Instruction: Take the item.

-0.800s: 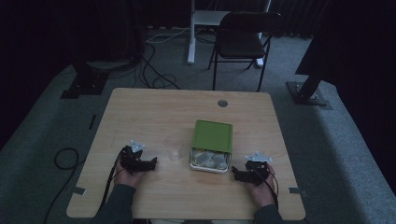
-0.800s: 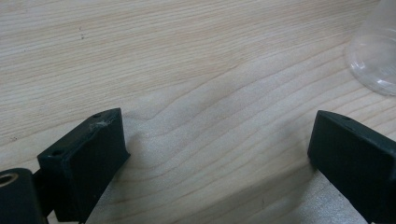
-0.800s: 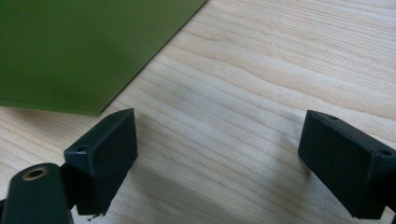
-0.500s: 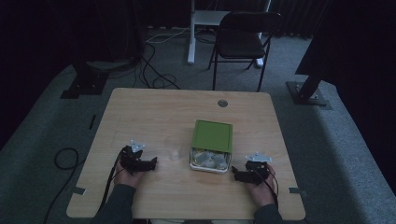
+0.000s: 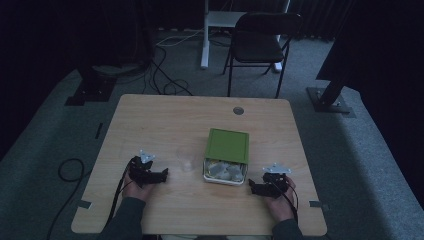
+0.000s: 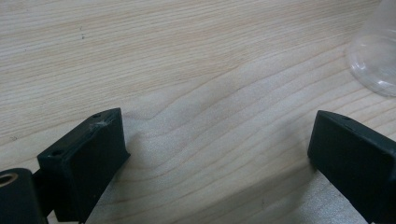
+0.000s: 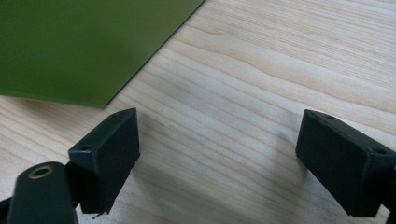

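I see a green-lidded box [image 5: 226,156] sitting near the middle of the wooden bench [image 5: 165,120], a little toward my right side. Its green lid [image 5: 227,145] covers the far part and leaves the near end open, where pale crumpled contents [image 5: 223,171] show; I cannot tell what they are. Just left of the box stands a clear plastic cup [image 5: 186,159], faint against the wood.

In the right gripper view the lid's green surface [image 7: 88,44] fills the upper left, and its corner ends just ahead of the left-hand jaw without touching it. The right gripper [image 5: 262,186] rests on the bench just beside the box's near right corner, held in my right hand [image 5: 279,200], its jaws spread wide with only bare wood between them.

The left gripper [image 5: 159,175] lies on the bench near the cup, apart from it, in my left hand [image 5: 136,186]. Its jaws are also wide apart and hold nothing; in the left gripper view the cup's clear rounded wall [image 6: 376,56] shows at the upper right edge, beyond the right-hand jaw.

Farther out, a round grommet [image 5: 238,110] sits near the bench's far edge. Beyond the bench a dark folding chair [image 5: 262,42] stands on grey carpet, with cables [image 5: 167,75] trailing across the floor to its left.
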Available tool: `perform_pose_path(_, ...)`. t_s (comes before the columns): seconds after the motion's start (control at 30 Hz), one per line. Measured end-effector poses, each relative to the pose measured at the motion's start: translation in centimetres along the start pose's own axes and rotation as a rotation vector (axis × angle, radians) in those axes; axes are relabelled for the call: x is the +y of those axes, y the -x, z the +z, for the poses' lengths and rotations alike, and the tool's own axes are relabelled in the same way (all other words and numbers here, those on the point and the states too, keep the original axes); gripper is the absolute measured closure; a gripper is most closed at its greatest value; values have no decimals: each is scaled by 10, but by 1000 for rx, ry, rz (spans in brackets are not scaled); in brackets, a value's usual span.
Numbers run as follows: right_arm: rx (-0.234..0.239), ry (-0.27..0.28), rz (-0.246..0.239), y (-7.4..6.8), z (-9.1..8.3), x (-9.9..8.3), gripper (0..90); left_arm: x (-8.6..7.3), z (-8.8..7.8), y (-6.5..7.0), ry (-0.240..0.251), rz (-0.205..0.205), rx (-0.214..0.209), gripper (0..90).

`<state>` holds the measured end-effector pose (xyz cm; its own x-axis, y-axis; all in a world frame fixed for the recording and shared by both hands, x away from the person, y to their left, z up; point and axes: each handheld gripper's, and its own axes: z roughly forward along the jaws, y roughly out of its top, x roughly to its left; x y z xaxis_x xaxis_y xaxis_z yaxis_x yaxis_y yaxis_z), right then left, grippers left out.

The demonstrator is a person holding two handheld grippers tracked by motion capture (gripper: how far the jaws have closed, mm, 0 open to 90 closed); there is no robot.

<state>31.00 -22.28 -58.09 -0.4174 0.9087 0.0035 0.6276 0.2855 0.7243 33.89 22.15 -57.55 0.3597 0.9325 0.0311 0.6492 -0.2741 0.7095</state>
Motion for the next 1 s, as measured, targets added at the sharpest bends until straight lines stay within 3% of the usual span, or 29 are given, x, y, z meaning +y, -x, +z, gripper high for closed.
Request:
perform_pose_path(0.1, -5, -2, 10, 0, -4, 0, 235, 0, 0, 0, 0, 1, 0, 50)
perform_pose_path(0.53, 14, 54, 5, -6, -25, 4, 278, 0, 0, 0, 0, -1, 2, 48)
perform_pose_path(0.83, 42, 97, -23, -14, -42, 8, 413, 0, 0, 0, -1, -1, 2, 48)
perform_pose_path(1.0, 68, 105, -35, -17, -47, 8, 440, 0, 0, 0, -1, -2, 1, 48)
